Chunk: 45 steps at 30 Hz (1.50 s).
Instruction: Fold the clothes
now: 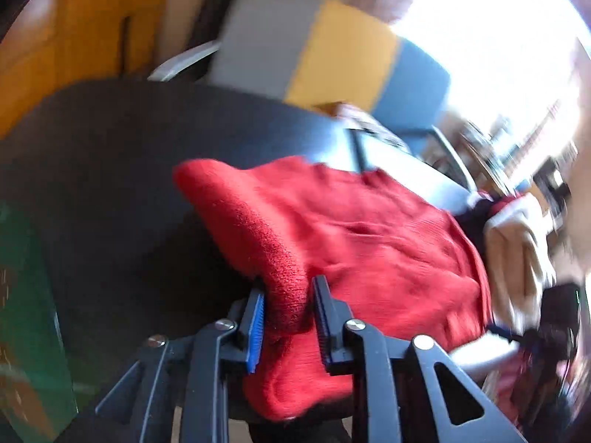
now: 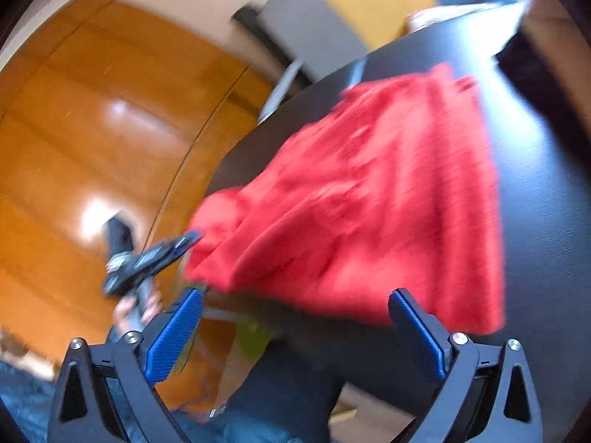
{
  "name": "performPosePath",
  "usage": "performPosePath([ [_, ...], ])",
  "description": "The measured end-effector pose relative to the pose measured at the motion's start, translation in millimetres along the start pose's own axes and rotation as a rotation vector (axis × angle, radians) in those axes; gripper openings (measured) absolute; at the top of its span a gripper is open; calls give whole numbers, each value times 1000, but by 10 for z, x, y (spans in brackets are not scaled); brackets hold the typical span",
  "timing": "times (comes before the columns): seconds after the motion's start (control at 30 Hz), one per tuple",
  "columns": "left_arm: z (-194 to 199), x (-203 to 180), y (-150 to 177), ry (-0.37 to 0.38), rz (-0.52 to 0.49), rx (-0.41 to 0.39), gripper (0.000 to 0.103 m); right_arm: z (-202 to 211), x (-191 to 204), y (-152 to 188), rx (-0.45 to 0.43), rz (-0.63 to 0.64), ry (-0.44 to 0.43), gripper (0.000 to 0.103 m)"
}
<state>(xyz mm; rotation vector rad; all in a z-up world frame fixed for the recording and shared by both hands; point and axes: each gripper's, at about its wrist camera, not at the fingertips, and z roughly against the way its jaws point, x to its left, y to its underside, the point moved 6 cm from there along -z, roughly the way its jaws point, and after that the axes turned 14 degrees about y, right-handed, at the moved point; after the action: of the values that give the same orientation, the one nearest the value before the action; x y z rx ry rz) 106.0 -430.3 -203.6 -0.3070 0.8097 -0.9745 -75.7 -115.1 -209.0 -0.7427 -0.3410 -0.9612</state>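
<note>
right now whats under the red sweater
The red sweater lies on a dark table, bare around it. Anything beneath the cloth is hidden. Its near edge hangs off the table, between the left gripper fingers.

Dark round surface [image 2: 535, 170], matte black. Glossy orange-brown wood floor [image 2: 92, 140] with bright glare patches. Behind the surface, a chair [image 1: 332, 55] with grey, yellow and blue panels. Blown-out window light [image 1: 498, 37] at upper right. Green object [image 1: 26, 295] at left edge, blurred.
</note>
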Motion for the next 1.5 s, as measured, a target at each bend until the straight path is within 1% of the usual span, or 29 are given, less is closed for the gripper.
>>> performPosePath([
  [0.03, -43, -91, -32, 2, -39, 10, 28, 6, -74, -55, -27, -14, 31, 102],
  [0.07, -86, -183, -65, 4, -79, 20, 29, 7, -134, -104, -54, -23, 60, 102],
  [0.13, -147, -385, -178, -57, -149, 15, 29, -38, -138, -221, -105, -26, 103, 102],
  [0.2, -216, -359, -342, -106, -110, -10, 31, -27, -149, -361, -128, -10, 136, 103],
  [0.27, -177, -103, -431, -183, -4, -32, 29, -43, -209, -431, -128, -15, 161, 103],
  [0.3, -132, -16, -470, -198, 28, -56, 29, -81, -235, -440, -118, -25, 166, 103],
  [0.33, -45, 52, -505, -202, 61, -108, 29, -118, -262, -450, -107, -35, 172, 103],
  [0.4, 116, 97, -527, -216, 81, -177, 30, -225, -307, -421, -94, -54, 170, 103],
  [0.47, 83, -57, -513, -137, 8, -157, 39, -319, -371, -379, -83, -75, 164, 103],
  [0.5, 63, -138, -502, -97, -29, -145, 41, -390, -397, -401, -73, -86, 162, 103],
  [0.57, -216, -426, -376, -9, -145, -40, 44, -441, -449, -376, -54, -102, 168, 103],
  [0.67, -661, -700, -234, -15, -256, 59, 44, -476, -496, -391, -84, -104, 151, 103],
  [0.7, -764, -736, -202, -10, -260, 88, 43, -486, -506, -400, -92, -104, 140, 103],
  [0.77, -976, -828, -144, 64, -221, 146, 42, -497, -518, -409, -104, -93, 113, 103],
  [0.83, -1109, -989, -86, 126, -234, 173, 43, -506, -519, -412, -118, -77, 90, 103],
  [0.9, -1201, -1169, -19, 138, -284, 193, 43, -519, -504, -409, -144, -61, 83, 103],
  [0.93, -1257, -1265, 31, 159, -304, 213, 43, -527, -490, -403, -160, -50, 86, 103],
  [1.0, -1273, -1409, 128, 187, -336, 244, 43, -543, -485, -428, -244, -101, 150, 103],
  [1.03, -1277, -1499, 188, 187, -375, 258, 43, -550, -461, -416, -254, -94, 156, 103],
  [1.1, -1303, -1599, 278, 152, -443, 273, 44, -558, -435, -401, -264, -93, 156, 103],
  [1.17, -1372, -1602, 340, 83, -480, 300, 44, -560, -429, -390, -269, -98, 151, 103],
  [1.2, -1471, -1547, 345, 23, -487, 310, 44, -550, -422, -362, -273, -99, 149, 103],
  [1.23, -1566, -1493, 348, -34, -494, 319, 38, -542, -426, -354, -277, -94, 149, 103],
  [1.27, -1634, -1451, 341, -47, -483, 322, 25, -534, -438, -358, -281, -87, 150, 103],
  [1.3, -1629, -1435, 322, -18, -446, 310, 22, -527, -450, -362, -285, -80, 151, 103],
  [1.33, -1597, -1422, 289, 25, -408, 283, 11, -507, -460, -355, -290, -71, 152, 103],
  [1.4, -1403, -1475, 240, 102, -390, 226, 11, -452, -475, -335, -298, -56, 155, 103],
  [1.47, -1066, -1548, 232, 251, -374, 189, 11, -448, -463, -308, -310, -42, 158, 103],
  [1.5, -843, -1570, 253, 343, -366, 184, 11, -441, -460, -298, -315, -39, 157, 103],
])
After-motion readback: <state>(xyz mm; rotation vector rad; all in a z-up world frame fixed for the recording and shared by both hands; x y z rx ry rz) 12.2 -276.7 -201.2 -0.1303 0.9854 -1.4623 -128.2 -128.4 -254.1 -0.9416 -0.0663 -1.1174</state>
